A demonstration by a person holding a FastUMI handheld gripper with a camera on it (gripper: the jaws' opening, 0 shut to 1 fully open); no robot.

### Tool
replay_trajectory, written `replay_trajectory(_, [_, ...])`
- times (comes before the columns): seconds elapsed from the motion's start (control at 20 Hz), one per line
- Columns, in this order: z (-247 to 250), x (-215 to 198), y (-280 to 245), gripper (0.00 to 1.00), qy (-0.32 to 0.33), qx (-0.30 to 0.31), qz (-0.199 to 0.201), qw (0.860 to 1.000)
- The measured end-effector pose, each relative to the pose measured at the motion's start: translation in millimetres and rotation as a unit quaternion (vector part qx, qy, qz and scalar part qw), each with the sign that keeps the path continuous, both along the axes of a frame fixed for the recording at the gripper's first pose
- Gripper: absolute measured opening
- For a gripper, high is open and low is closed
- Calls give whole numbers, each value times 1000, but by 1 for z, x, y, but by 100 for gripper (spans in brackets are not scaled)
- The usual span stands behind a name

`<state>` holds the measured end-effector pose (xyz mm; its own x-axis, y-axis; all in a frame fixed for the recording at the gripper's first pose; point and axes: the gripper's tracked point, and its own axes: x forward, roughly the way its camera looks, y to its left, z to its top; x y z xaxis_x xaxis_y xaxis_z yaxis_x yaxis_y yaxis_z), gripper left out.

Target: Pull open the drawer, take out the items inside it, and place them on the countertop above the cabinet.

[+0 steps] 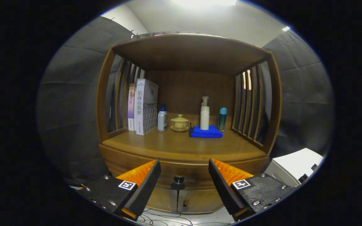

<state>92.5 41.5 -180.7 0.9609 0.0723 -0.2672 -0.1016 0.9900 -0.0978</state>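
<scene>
Gripper [184,168] fingers wide apart, holding nothing; drawer knob [178,179] between them, drawer [184,172] closed. Book [145,105] spine Chinese writing.

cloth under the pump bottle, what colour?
Blue; the folded cloth sits under the white pump bottle, clearest in the gripper view.

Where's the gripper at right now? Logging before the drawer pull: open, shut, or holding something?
Gripper: open, holding nothing; the drawer knob sits beyond, in the gap between its fingers.
</scene>
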Motion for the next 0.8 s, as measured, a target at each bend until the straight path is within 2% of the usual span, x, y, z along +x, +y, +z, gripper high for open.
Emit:
replay_trajectory(0.2, [-41,19,6,95,28,-20,-9,999])
replay_trajectory(0.6, [-109,37,18,95,92,-18,-8,996])
replay_trajectory(0.8, [-123,40,9,83,93,-25,-23,995])
